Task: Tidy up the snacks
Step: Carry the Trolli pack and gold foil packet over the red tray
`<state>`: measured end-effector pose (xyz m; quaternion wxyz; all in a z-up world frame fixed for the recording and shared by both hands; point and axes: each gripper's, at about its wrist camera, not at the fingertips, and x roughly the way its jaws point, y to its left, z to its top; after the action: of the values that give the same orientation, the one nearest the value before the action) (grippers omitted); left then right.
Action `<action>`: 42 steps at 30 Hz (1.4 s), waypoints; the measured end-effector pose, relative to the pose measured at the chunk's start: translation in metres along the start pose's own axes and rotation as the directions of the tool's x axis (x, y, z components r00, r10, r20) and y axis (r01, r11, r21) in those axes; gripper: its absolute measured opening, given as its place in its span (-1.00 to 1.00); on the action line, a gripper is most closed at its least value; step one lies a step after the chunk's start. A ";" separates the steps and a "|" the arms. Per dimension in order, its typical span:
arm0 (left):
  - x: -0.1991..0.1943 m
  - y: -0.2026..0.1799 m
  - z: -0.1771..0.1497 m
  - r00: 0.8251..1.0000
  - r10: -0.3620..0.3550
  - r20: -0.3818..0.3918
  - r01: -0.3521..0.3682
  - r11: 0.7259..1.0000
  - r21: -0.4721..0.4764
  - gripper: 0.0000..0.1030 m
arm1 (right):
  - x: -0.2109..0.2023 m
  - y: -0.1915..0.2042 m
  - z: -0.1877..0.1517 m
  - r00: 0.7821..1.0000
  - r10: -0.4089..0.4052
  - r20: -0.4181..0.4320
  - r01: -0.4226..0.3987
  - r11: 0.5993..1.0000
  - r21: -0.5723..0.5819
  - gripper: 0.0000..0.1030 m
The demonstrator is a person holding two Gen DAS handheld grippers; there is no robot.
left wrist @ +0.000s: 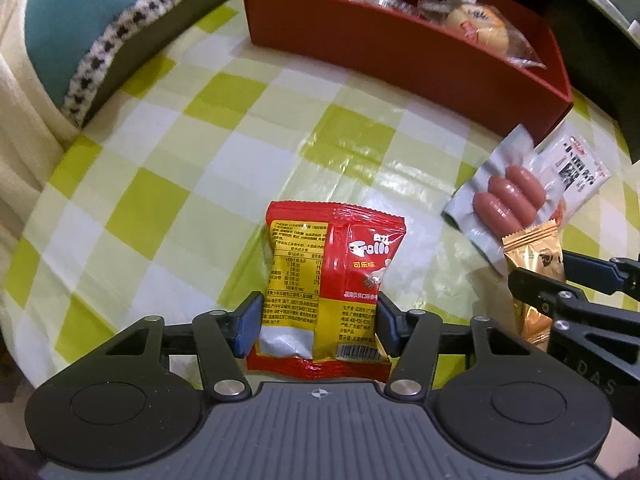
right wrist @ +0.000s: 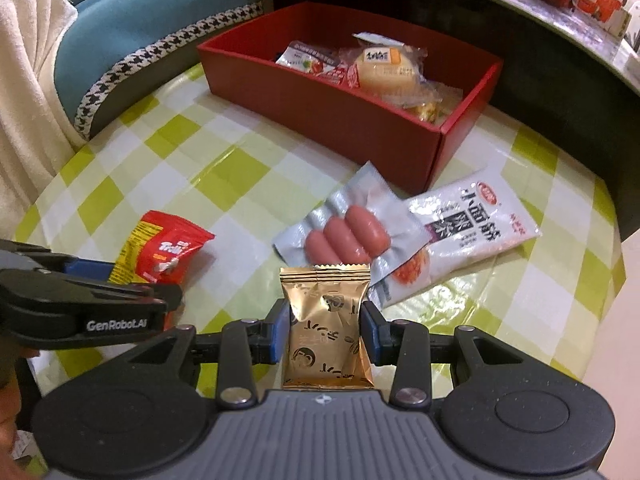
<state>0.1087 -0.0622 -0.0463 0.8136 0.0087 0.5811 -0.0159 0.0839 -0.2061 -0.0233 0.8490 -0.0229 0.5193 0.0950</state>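
Note:
A red and yellow gummy packet (left wrist: 332, 264) lies on the green-checked tablecloth (left wrist: 200, 160). My left gripper (left wrist: 318, 312) is shut on its lower half, a blue pad against each side. In the right wrist view the same packet (right wrist: 168, 252) looks crumpled beside the left gripper (right wrist: 132, 280). My right gripper (right wrist: 325, 320) is shut on a gold foil packet (right wrist: 324, 344), also seen as the gold packet (left wrist: 532, 248) with the right gripper (left wrist: 560, 276) at the frame's right. The red box (right wrist: 320, 120) beyond holds several wrapped snacks.
A clear sausage pack (right wrist: 344, 236) and a white noodle-snack packet (right wrist: 472, 216) lie in front of the box's near corner. A teal cushion with a houndstooth edge (right wrist: 140, 32) and a white cloth (right wrist: 28, 80) sit at the left. A dark shelf (right wrist: 560, 60) rises behind.

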 end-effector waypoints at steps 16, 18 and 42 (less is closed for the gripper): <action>-0.031 -0.010 0.042 0.989 0.038 0.146 -0.038 0.999 -0.001 0.25 | -0.023 -0.011 0.054 0.988 -0.041 0.151 0.037 0.999 0.030 -0.19; -0.033 -0.011 0.052 0.986 0.040 0.160 -0.040 0.999 -0.001 0.25 | -0.023 -0.014 0.063 0.986 -0.038 0.165 0.031 0.999 0.044 -0.19; 0.007 -0.043 0.189 0.970 0.065 0.233 -0.065 0.998 -0.009 0.26 | 0.038 -0.065 0.173 0.972 -0.085 0.220 0.061 0.992 0.114 -0.19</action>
<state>0.2880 -0.1110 0.0087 0.8763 0.0251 0.4811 0.0103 0.2650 -0.2410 0.0185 0.9051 0.0140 0.4233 0.0377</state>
